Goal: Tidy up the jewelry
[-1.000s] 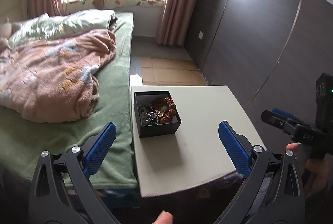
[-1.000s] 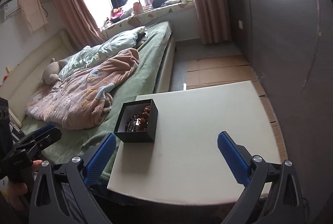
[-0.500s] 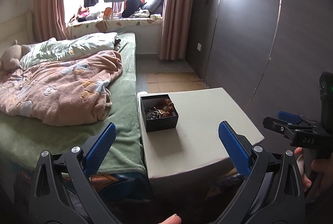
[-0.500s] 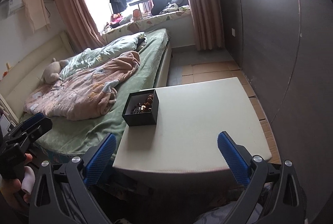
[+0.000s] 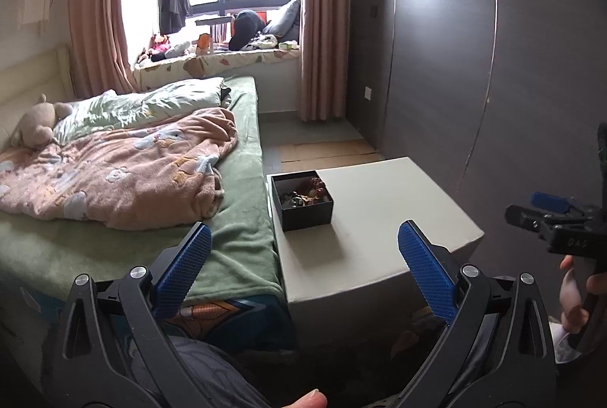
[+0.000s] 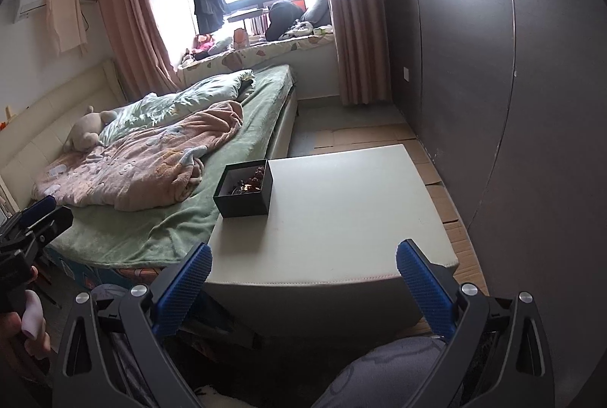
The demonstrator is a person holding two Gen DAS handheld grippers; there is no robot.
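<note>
A small black open box [image 5: 302, 205] holding a heap of jewelry [image 5: 307, 193] sits at the far left corner of a white table [image 5: 379, 218], next to the bed. It also shows in the right wrist view [image 6: 244, 193] on the table [image 6: 341, 218]. My left gripper [image 5: 303, 256] is open and empty, held back from the table's near edge. My right gripper [image 6: 303, 271] is open and empty, also back from the near edge. The right gripper shows at the right edge of the left wrist view [image 5: 550, 218], and the left gripper at the left edge of the right wrist view [image 6: 34, 222].
A bed [image 5: 235, 237] with a green sheet and a pink blanket [image 5: 114, 172] runs along the table's left side. A dark panelled wall [image 5: 493, 85] stands on the right. Cardboard sheets [image 5: 326, 152] lie on the floor beyond the table.
Both grippers have pulled back and risen away from the table, so the box and table look smaller and farther. Both stay open.
</note>
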